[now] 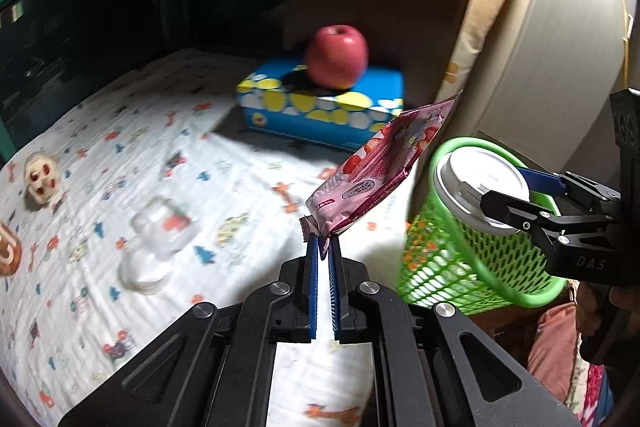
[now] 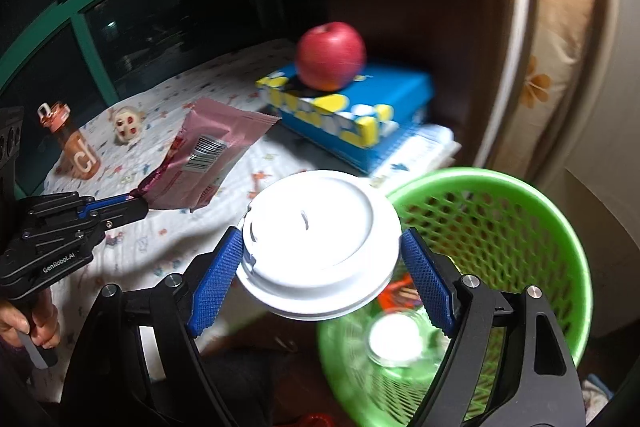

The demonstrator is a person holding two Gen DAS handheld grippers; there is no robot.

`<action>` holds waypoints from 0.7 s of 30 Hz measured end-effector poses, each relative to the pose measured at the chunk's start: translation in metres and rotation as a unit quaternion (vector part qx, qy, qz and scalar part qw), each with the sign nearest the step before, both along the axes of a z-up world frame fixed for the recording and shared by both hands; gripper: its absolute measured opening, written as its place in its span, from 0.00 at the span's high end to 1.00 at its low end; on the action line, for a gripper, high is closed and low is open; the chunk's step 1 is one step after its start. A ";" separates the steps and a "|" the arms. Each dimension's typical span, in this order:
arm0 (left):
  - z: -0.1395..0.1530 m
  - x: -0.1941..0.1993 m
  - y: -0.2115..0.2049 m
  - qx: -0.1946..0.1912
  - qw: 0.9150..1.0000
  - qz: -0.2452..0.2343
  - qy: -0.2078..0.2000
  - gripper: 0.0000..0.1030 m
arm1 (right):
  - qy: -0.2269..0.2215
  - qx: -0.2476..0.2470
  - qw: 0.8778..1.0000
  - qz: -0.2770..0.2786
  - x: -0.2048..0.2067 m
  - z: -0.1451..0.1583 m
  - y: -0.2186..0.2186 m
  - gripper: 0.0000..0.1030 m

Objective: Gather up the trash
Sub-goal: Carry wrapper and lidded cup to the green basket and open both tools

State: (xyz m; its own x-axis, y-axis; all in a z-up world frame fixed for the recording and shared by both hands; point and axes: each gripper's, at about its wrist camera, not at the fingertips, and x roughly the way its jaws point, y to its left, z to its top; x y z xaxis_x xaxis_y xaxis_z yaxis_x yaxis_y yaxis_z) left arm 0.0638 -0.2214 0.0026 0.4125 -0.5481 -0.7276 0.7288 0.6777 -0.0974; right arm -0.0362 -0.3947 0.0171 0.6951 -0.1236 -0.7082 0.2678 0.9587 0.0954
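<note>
A patterned cloth [image 1: 120,155] printed with small orange and blue figures covers the desk, reaching back to a dark window with green frames [image 2: 80,23] along its far edge. Off the desk's right edge stands a green mesh basket [image 2: 560,227], its rim level with the cloth's near right corner; something pale and round lies blurred at its bottom. Toward the far right corner a blue tissue box [image 1: 320,107] with yellow and white spots rests on the cloth, and a red apple [image 1: 337,55] sits on top of it. The right gripper [image 2: 320,263] holds a cup with a white lid [image 2: 320,247] between its blue pads, the jaws spread to the lid's width, at the basket's near left rim and partly over its opening. The left gripper [image 1: 323,247] has its jaws nearly together, pinching the bottom seam of a pink snack wrapper [image 1: 380,167], which stands up tilted toward the basket, above the cloth and clear of it. A clear glass [image 1: 156,239], blurred, lies near the middle of the cloth. An orange bottle [image 2: 74,143] stands near the far left edge, with a small skull-like white figure [image 2: 128,125] just beside it.
</note>
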 end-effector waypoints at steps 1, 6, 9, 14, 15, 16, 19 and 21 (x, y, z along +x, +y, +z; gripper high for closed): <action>0.001 -0.005 -0.009 0.000 1.000 -0.008 0.000 0.95 | 0.001 -0.001 1.000 -0.009 -0.007 0.000 -0.007 0.22; 0.002 -0.027 -0.050 0.003 0.999 -0.049 -0.001 0.95 | 0.006 -0.004 0.999 -0.049 -0.041 -0.004 -0.040 0.22; 0.002 -0.038 -0.070 0.004 0.997 -0.071 0.003 0.95 | 0.010 -0.002 0.997 -0.071 -0.060 -0.007 -0.057 0.22; -0.001 -0.052 -0.100 0.005 0.995 -0.098 0.016 0.95 | 0.013 0.001 0.996 -0.093 -0.081 -0.011 -0.073 0.21; -0.001 -0.054 -0.106 0.006 0.995 -0.103 0.017 0.95 | 0.013 0.002 0.995 -0.096 -0.085 -0.012 -0.075 0.21; -0.002 -0.057 -0.111 0.008 0.994 -0.107 0.017 0.95 | 0.012 0.003 0.995 -0.100 -0.089 -0.013 -0.078 0.21; -0.006 -0.063 -0.123 0.014 0.993 -0.119 0.019 0.93 | 0.013 0.007 0.994 -0.109 -0.099 -0.015 -0.084 0.21; -0.008 -0.065 -0.128 0.016 0.992 -0.124 0.022 0.92 | 0.013 0.009 0.993 -0.114 -0.104 -0.016 -0.087 0.21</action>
